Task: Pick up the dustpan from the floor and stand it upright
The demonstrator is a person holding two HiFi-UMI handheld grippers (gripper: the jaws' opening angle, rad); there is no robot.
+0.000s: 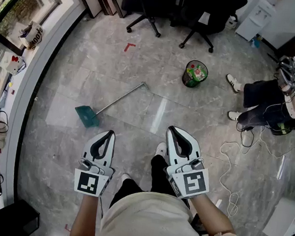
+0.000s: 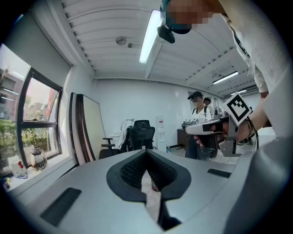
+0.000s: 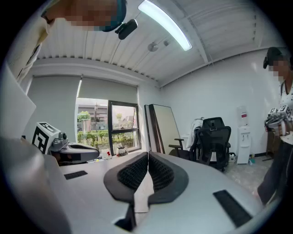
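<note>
The dustpan (image 1: 87, 115) is teal with a long grey handle (image 1: 120, 98) and lies flat on the marble floor in the head view, ahead and slightly left of me. My left gripper (image 1: 110, 133) is held level just below and to the right of the pan, jaws shut and empty. My right gripper (image 1: 172, 128) hangs further right, also shut with nothing in it. In the left gripper view the tips (image 2: 147, 151) meet; the right gripper's tips (image 3: 147, 154) meet likewise. Neither gripper view shows the dustpan.
A small bin (image 1: 195, 74) with green contents stands on the floor beyond the handle. Black office chairs (image 1: 151, 4) line the far wall. A seated person (image 1: 279, 100) is at the right, with a white cable (image 1: 227, 168) looping across the floor. A window sill (image 1: 14, 65) runs along the left.
</note>
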